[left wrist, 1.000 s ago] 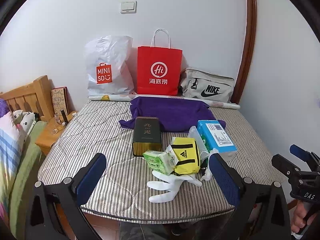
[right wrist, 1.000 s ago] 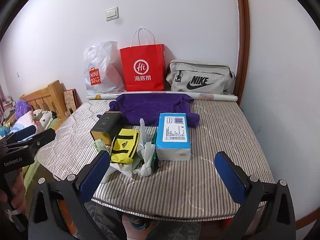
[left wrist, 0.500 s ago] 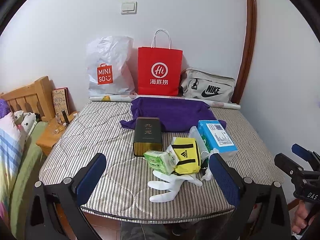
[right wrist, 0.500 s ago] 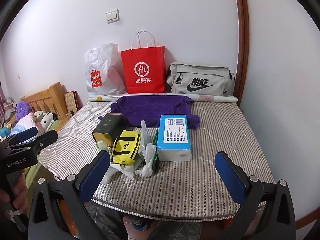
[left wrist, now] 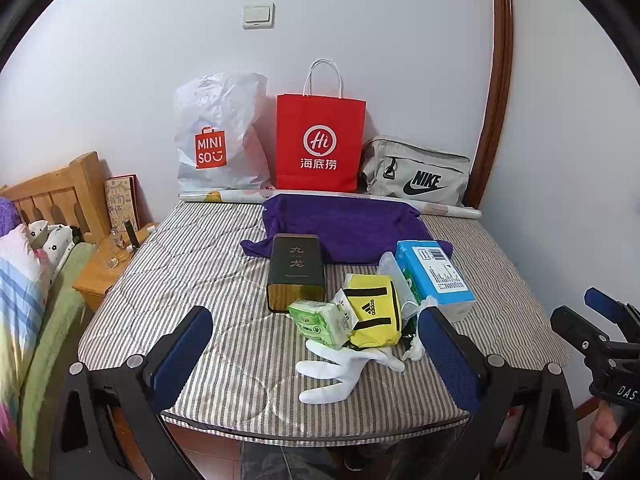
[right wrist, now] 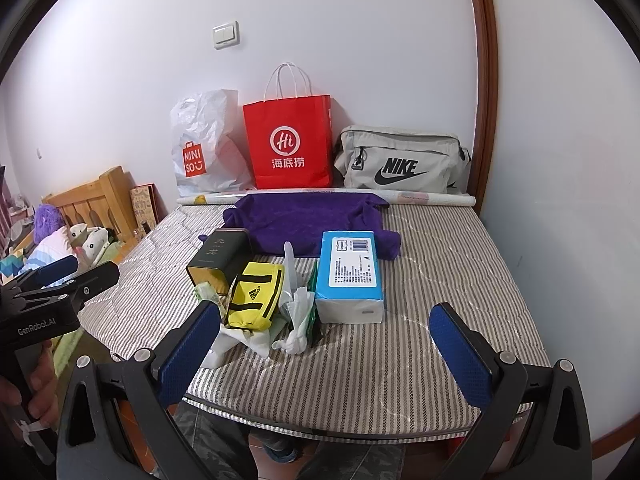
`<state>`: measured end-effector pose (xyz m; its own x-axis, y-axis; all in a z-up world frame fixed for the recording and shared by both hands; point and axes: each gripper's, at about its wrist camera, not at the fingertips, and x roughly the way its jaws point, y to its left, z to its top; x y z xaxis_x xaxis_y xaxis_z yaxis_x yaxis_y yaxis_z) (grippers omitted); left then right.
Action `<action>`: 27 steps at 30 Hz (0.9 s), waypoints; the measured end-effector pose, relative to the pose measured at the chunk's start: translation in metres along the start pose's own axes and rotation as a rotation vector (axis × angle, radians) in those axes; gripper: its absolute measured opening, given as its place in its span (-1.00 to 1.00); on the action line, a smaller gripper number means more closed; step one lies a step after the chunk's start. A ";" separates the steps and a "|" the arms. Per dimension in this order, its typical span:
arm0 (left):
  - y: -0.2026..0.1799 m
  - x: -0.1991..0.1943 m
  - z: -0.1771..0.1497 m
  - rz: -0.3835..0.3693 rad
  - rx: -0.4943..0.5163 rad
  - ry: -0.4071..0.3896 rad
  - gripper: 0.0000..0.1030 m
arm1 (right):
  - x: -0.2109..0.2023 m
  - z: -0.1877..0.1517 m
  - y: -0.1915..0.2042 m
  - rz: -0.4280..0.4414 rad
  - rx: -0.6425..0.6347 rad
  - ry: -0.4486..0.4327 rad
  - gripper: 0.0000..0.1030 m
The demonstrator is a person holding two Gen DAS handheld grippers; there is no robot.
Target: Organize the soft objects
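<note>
On the striped mattress (left wrist: 208, 280) lie a purple cloth (left wrist: 344, 224) (right wrist: 304, 220), a white glove (left wrist: 340, 368), a yellow Adidas pouch (left wrist: 374, 312) (right wrist: 256, 292), a green tissue pack (left wrist: 318, 320), a blue tissue pack (left wrist: 434, 276) (right wrist: 350, 276), crumpled white plastic (right wrist: 296, 320) and a dark tin box (left wrist: 296, 268) (right wrist: 220, 256). My left gripper (left wrist: 316, 356) is open and empty, at the near mattress edge before the glove. My right gripper (right wrist: 324, 348) is open and empty, before the blue pack. Each gripper also shows in the other's view: the right (left wrist: 600, 332) and the left (right wrist: 60, 280).
Against the back wall stand a white Miniso bag (left wrist: 218, 136), a red paper bag (left wrist: 320, 144) and a grey Nike bag (left wrist: 416, 172), with a rolled poster (left wrist: 440, 208) in front. A wooden headboard (left wrist: 48, 196), nightstand (left wrist: 108, 264) and bedding (left wrist: 24, 292) lie left.
Both views have shifted only slightly; the objects on the mattress have not moved and both grippers stay open.
</note>
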<state>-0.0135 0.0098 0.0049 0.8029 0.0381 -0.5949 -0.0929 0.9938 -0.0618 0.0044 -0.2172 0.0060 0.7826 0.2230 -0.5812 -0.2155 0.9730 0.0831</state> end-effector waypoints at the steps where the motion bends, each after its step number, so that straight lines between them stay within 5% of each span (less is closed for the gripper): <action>1: 0.000 0.000 0.000 0.002 -0.001 0.000 1.00 | 0.000 0.000 0.000 0.000 0.000 0.000 1.00; 27: 0.001 -0.001 -0.002 0.001 -0.001 -0.002 1.00 | -0.005 -0.001 0.006 0.012 -0.012 -0.018 1.00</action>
<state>-0.0158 0.0103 0.0038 0.8042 0.0396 -0.5930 -0.0943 0.9936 -0.0616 -0.0018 -0.2122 0.0088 0.7904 0.2354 -0.5655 -0.2317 0.9695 0.0797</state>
